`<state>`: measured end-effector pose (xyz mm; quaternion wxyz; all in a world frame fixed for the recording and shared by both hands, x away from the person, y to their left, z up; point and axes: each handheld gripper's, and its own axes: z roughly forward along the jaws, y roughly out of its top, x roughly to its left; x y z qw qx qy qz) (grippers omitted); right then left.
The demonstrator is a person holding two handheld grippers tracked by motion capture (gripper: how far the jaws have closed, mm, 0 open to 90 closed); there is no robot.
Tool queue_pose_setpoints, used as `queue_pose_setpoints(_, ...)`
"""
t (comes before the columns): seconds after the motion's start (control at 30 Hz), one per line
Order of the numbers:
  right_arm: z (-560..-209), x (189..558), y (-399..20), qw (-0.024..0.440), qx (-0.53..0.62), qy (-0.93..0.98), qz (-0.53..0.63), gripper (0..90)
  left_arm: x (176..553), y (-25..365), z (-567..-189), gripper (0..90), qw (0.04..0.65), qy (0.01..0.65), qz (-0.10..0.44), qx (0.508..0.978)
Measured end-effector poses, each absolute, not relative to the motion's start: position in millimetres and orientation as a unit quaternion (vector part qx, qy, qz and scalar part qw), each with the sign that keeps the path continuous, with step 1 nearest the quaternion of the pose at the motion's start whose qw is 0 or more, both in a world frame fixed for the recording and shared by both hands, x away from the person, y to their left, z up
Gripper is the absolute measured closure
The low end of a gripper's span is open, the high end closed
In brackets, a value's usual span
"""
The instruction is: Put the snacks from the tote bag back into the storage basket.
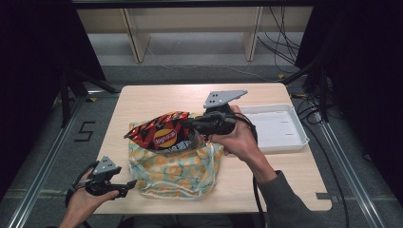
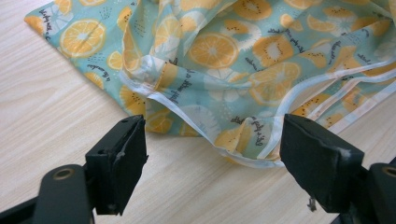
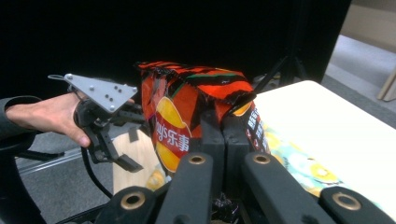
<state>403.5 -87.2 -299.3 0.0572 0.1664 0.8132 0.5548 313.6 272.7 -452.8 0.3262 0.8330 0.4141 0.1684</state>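
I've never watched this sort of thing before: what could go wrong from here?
The right tool pinches the crisp bag only by one edge, so it might slip or tear. The left tool is open beside the fruit-print bag and isn't holding it, so that floppy bag could shift or fold shut.

- White tray (image 1: 297, 130): shallow, rectangular, on the right part of the table, long side parallel to the far edge.
- Wooden table (image 1: 152, 99): light top, rounded corners.
- Wooden shelving (image 1: 190, 21): beyond the table.
- Cables (image 1: 280, 47): loose on the floor, far right.
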Motion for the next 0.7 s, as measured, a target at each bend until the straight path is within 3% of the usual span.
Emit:
queue_pose_setpoints(0.33, -278, 406, -129, 0.07, 0.198, 0.793, 0.573, 90.0, 313, 275, -454, 22.5, 0.33, 0.417, 0.17, 0.83)
queue_pose_setpoints(0.7, -276, 417, -177, 0.117, 0.246, 0.781, 0.562, 90.0, 314, 278, -452, 22.9, 0.327, 0.415, 0.172, 0.831)
